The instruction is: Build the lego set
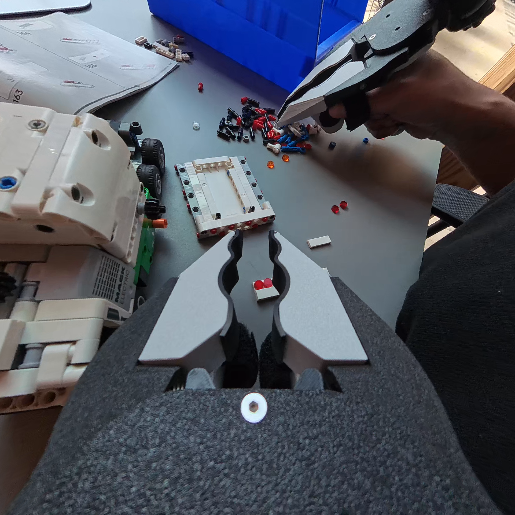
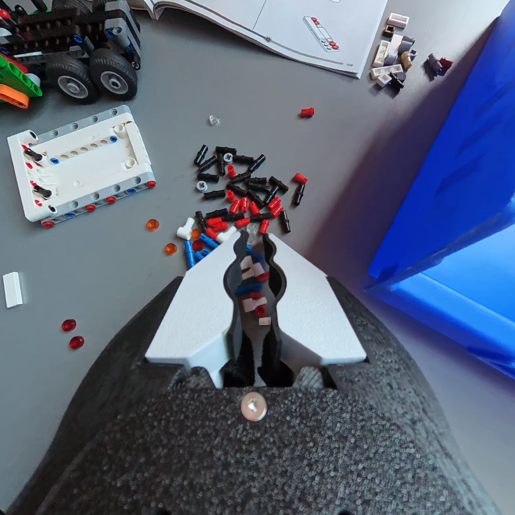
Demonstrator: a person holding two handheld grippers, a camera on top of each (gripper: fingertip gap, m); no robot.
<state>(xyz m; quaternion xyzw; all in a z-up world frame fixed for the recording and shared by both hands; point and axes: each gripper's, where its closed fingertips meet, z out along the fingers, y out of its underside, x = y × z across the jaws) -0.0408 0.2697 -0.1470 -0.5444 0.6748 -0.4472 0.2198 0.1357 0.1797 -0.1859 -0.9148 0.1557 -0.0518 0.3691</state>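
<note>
Two clear round studs (image 2: 251, 232) sit right at my right gripper (image 2: 253, 237) tips, jaws slightly parted, pinching nothing I can confirm. Left gripper (image 1: 255, 234) hovers parted and empty over a white plate (image 1: 266, 291). Slippery studs could squirt away into the pin pile (image 2: 245, 192).

You are working over a dark grey table (image 1: 348, 250). Lying on it: a white and grey brick frame (image 1: 223, 192) near the centre; a partly built toy truck (image 1: 69, 223) at the left edge of the left wrist view; an open instruction booklet (image 1: 69, 61) at the far left; a blue bin (image 1: 250, 36) at the far side. A pile of black, red and blue pins (image 2: 239, 195) lies between frame and bin. Loose around it: two orange studs (image 2: 161, 237), two red studs (image 1: 339, 206), a white tile (image 1: 319, 241), a white plate bearing two red studs (image 1: 264, 288), and a cluster of small tan and grey bricks (image 2: 393, 55) beside the booklet.
</note>
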